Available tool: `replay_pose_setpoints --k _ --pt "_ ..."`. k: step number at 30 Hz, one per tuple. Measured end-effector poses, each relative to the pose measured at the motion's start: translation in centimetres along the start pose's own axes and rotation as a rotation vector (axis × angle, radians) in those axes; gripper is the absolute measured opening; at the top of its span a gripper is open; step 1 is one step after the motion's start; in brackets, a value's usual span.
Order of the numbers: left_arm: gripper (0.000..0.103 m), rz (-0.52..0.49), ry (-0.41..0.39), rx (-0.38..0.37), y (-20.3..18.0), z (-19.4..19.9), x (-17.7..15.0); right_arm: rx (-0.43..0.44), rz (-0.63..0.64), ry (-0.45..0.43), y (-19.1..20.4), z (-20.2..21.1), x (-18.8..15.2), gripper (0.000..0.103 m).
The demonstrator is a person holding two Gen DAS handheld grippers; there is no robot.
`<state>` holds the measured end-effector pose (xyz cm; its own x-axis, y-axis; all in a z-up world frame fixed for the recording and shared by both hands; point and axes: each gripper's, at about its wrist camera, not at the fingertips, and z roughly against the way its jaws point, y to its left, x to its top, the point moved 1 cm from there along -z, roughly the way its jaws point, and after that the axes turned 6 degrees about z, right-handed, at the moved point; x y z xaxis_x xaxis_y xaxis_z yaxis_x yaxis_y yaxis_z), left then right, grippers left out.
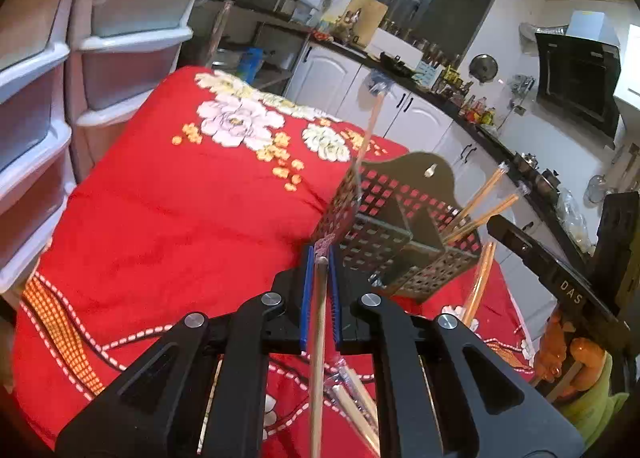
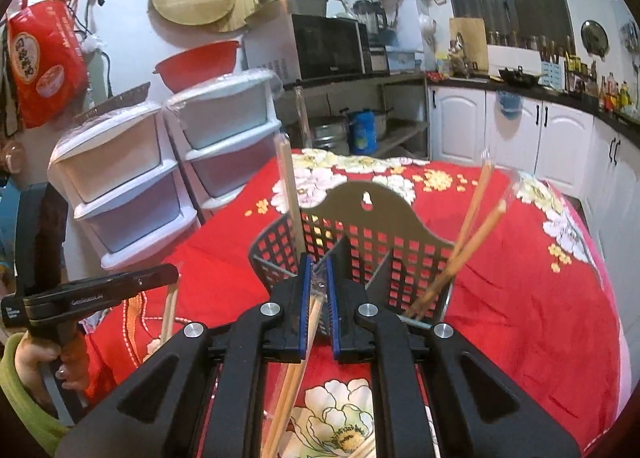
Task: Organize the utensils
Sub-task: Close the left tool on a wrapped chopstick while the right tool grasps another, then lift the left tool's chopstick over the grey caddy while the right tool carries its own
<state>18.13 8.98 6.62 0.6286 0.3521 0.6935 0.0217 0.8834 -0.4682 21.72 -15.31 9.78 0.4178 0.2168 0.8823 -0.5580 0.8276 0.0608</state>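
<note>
A dark perforated utensil holder (image 1: 404, 226) (image 2: 356, 234) stands on the red flowered cloth (image 1: 168, 210). Wrapped wooden chopsticks (image 1: 480, 204) (image 2: 468, 234) lean in its right compartment. My left gripper (image 1: 321, 258) is shut on a wrapped chopstick pair (image 1: 318, 338) whose top (image 1: 370, 130) rises past the holder's left wall. My right gripper (image 2: 317, 270) is shut on another wrapped chopstick pair (image 2: 304, 342) just in front of the holder. The left gripper's stick (image 2: 290, 194) stands in the left compartment in the right wrist view.
More wrapped chopsticks (image 1: 356, 398) lie on the cloth under my left gripper. White plastic drawer units (image 2: 132, 178) stand left of the table. Kitchen cabinets (image 2: 520, 126) and a cluttered counter run behind. The other hand-held gripper (image 1: 560, 278) (image 2: 80, 294) shows in each view.
</note>
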Motion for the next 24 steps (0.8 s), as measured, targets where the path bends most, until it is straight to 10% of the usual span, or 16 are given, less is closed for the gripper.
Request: replay_pose_setpoints --k 15,24 --pt "0.003 -0.057 -0.074 -0.049 -3.2 1.7 2.3 0.022 0.033 -0.096 1.5 3.7 1.8 0.007" --pt "0.014 -0.021 0.089 0.031 -0.4 -3.2 1.0 0.017 0.045 -0.166 1.6 5.7 4.0 0.007"
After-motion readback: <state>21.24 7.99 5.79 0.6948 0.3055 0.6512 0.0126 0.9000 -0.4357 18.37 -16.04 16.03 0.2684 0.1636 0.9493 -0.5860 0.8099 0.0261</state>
